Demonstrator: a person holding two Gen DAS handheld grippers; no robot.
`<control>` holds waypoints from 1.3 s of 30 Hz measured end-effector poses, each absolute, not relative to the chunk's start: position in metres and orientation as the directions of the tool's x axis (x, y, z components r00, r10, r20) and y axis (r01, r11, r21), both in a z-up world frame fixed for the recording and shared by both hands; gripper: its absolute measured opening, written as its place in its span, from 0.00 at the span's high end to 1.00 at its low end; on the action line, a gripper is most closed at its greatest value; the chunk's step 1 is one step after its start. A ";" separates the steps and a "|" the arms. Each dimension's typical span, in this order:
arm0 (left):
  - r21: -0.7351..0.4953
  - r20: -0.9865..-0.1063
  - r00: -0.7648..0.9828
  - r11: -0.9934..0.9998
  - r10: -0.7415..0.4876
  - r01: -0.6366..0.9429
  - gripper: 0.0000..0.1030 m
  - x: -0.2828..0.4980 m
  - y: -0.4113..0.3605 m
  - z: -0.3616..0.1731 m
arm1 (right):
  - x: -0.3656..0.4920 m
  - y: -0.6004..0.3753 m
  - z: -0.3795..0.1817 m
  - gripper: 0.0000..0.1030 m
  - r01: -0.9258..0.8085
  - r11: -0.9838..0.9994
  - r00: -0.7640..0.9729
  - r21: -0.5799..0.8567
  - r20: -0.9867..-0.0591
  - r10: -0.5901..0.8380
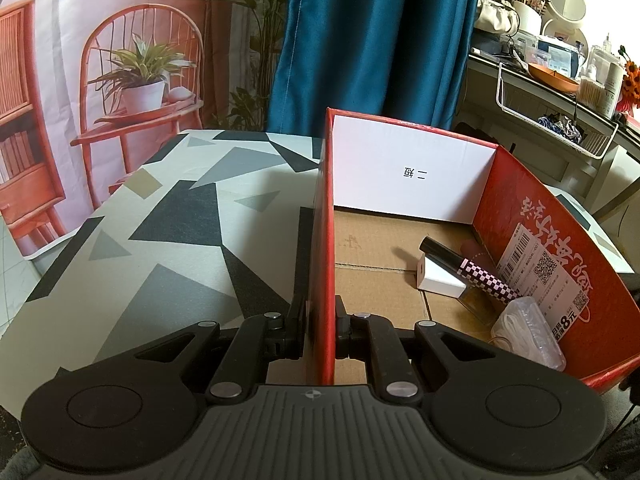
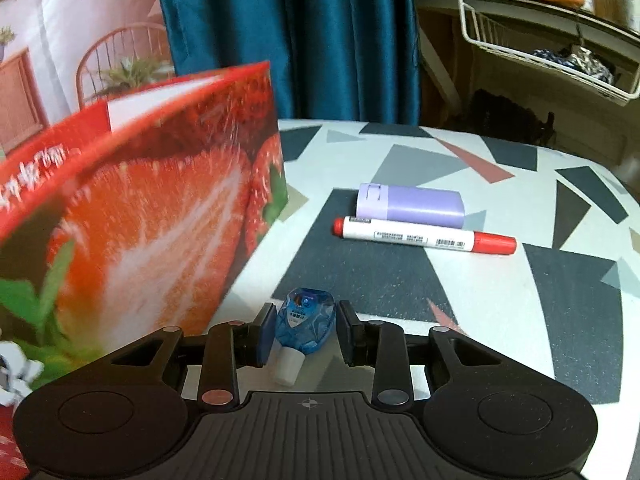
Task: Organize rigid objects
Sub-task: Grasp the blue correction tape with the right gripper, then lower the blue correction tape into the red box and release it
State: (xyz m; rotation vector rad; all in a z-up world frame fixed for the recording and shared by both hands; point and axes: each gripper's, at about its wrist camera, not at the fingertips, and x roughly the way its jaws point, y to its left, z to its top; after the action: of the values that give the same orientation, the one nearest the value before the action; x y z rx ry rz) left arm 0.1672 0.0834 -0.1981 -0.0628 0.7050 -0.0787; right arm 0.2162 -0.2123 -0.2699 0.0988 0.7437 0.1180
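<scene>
Left hand-held gripper (image 1: pixel 320 332) is clamped tight on the near side wall of the red box (image 1: pixel 532 240), one pad outside, one inside. Judged purpose: steadying the box so it doesn't slide while items get dropped in. It is pitched down toward the tabletop (image 1: pixel 160 220).

Inside the box, piled toward the 3 o'clock wall: a checkered tube (image 1: pixel 486 278), a white block (image 1: pixel 438 276), and a clear plastic case (image 1: pixel 528 328). The rest of the cardboard floor is bare. So sorting looks partly done.

Right hand-held gripper (image 2: pixel 305 330) has a blue correction tape (image 2: pixel 305 320) between its fingers, white tip pointing back toward the camera. The left pad touches the tape; the right pad shows a thin gap, so I can't tell whether the grip is firm. The jaws stand partly closed around it. It is angled down, low over the tabletop, with the box's strawberry-print outer wall at 9 to 10 o'clock of the gripper, near. The tape sits on or just above the tabletop; can't tell which.

Still loose on the tabletop at 1 o'clock of the right gripper: a lavender case (image 2: pixel 412 205) and a red marker (image 2: pixel 424 236), lying side by side and touching or nearly so, well apart from the box.

Likely step: pick the tape, carry it over the wall into the box.
</scene>
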 end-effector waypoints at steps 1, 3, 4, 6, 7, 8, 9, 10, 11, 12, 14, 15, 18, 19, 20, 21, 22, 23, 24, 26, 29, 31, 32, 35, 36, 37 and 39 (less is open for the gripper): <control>-0.084 -0.644 0.759 0.995 -0.093 0.051 0.86 0.167 0.083 -0.198 | 0.214 -0.213 -0.264 0.71 -0.069 0.987 0.739 0.142 -0.658 0.147; -0.084 -0.644 0.759 0.995 -0.093 0.051 0.86 0.167 0.083 -0.198 | 0.212 -0.215 -0.249 0.71 -0.072 0.984 0.766 0.160 -0.623 0.158; -0.084 -0.644 0.759 0.995 -0.093 0.051 0.86 0.167 0.083 -0.198 | 0.211 -0.215 -0.241 0.71 -0.078 0.983 0.779 0.166 -0.605 0.164; -0.085 -0.644 0.759 0.995 -0.093 0.050 0.86 0.167 0.083 -0.198 | 0.210 -0.215 -0.221 0.71 -0.102 0.979 0.809 0.175 -0.558 0.184; -0.086 -0.644 0.759 0.995 -0.093 0.050 0.86 0.167 0.083 -0.198 | 0.209 -0.213 -0.209 0.71 -0.121 0.977 0.824 0.175 -0.531 0.197; -0.086 -0.644 0.759 0.995 -0.093 0.050 0.86 0.167 0.083 -0.198 | 0.209 -0.210 -0.199 0.71 -0.144 0.974 0.836 0.172 -0.506 0.213; -0.085 -0.644 0.760 0.995 -0.093 0.050 0.86 0.167 0.083 -0.198 | 0.208 -0.206 -0.187 0.71 -0.171 0.972 0.847 0.163 -0.480 0.230; -0.086 -0.644 0.760 0.995 -0.094 0.050 0.86 0.168 0.083 -0.198 | 0.208 -0.202 -0.179 0.71 -0.195 0.969 0.853 0.152 -0.461 0.244; -0.086 -0.644 0.760 0.995 -0.094 0.050 0.86 0.167 0.083 -0.198 | 0.208 -0.197 -0.171 0.71 -0.222 0.965 0.857 0.141 -0.444 0.262; -0.085 -0.644 0.759 0.995 -0.093 0.050 0.86 0.167 0.083 -0.198 | 0.209 -0.192 -0.164 0.71 -0.252 0.959 0.856 0.131 -0.433 0.284; -0.086 -0.644 0.760 0.995 -0.094 0.050 0.86 0.167 0.083 -0.198 | 0.212 -0.179 -0.154 0.71 -0.320 0.940 0.838 0.114 -0.428 0.338; -0.086 -0.644 0.760 0.995 -0.094 0.050 0.86 0.167 0.083 -0.198 | 0.214 -0.171 -0.151 0.71 -0.360 0.927 0.821 0.103 -0.438 0.367; -0.087 -0.643 0.760 0.995 -0.094 0.050 0.86 0.167 0.083 -0.198 | 0.220 -0.149 -0.155 0.71 -0.442 0.894 0.769 0.072 -0.482 0.419; -0.086 -0.643 0.760 0.995 -0.094 0.050 0.86 0.167 0.083 -0.198 | 0.222 -0.142 -0.156 0.71 -0.455 0.888 0.759 0.064 -0.494 0.424; -0.086 -0.643 0.760 0.995 -0.094 0.050 0.86 0.167 0.083 -0.198 | 0.222 -0.134 -0.159 0.71 -0.468 0.882 0.747 0.056 -0.508 0.429; -0.086 -0.643 0.760 0.995 -0.094 0.050 0.86 0.167 0.083 -0.198 | 0.224 -0.128 -0.162 0.71 -0.483 0.874 0.733 0.050 -0.524 0.435; -0.086 -0.643 0.760 0.995 -0.094 0.050 0.86 0.167 0.083 -0.198 | 0.224 -0.122 -0.166 0.71 -0.494 0.868 0.721 0.047 -0.536 0.439; -0.087 -0.642 0.760 0.995 -0.094 0.050 0.86 0.167 0.083 -0.198 | 0.224 -0.117 -0.168 0.71 -0.504 0.862 0.709 0.046 -0.549 0.444; -0.087 -0.643 0.760 0.995 -0.094 0.050 0.86 0.167 0.083 -0.198 | 0.223 -0.113 -0.170 0.71 -0.515 0.856 0.697 0.045 -0.560 0.449; -0.087 -0.643 0.760 0.995 -0.094 0.049 0.86 0.167 0.083 -0.198 | 0.223 -0.106 -0.173 0.71 -0.527 0.849 0.682 0.036 -0.578 0.448; -0.087 -0.642 0.761 0.995 -0.094 0.050 0.86 0.167 0.083 -0.198 | 0.220 -0.101 -0.178 0.71 -0.531 0.847 0.670 0.029 -0.597 0.440; -0.088 -0.642 0.761 0.995 -0.094 0.049 0.86 0.168 0.082 -0.198 | 0.217 -0.102 -0.180 0.71 -0.532 0.846 0.671 0.026 -0.595 0.441; -0.088 -0.642 0.761 0.995 -0.094 0.049 0.86 0.168 0.082 -0.198 | 0.218 -0.103 -0.180 0.72 -0.533 0.846 0.670 0.029 -0.596 0.443; -0.089 -0.642 0.761 0.995 -0.095 0.049 0.86 0.168 0.082 -0.199 | 0.218 -0.104 -0.180 0.72 -0.529 0.848 0.673 0.031 -0.593 0.442; -0.089 -0.642 0.761 0.995 -0.095 0.049 0.86 0.168 0.082 -0.199 | 0.218 -0.105 -0.180 0.72 -0.527 0.850 0.676 0.030 -0.592 0.440; -0.089 -0.642 0.761 0.995 -0.095 0.049 0.86 0.168 0.082 -0.199 | 0.218 -0.105 -0.180 0.72 -0.523 0.852 0.679 0.030 -0.590 0.437; -0.089 -0.642 0.761 0.995 -0.095 0.049 0.86 0.168 0.082 -0.199 | 0.218 -0.109 -0.178 0.70 -0.514 0.857 0.691 0.034 -0.576 0.437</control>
State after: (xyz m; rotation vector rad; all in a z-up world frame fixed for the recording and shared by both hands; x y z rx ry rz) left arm 0.1678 0.0817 -0.1987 -0.0683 0.7017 -0.0783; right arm 0.2181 -0.1086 -0.1783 -0.1338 0.6081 0.5335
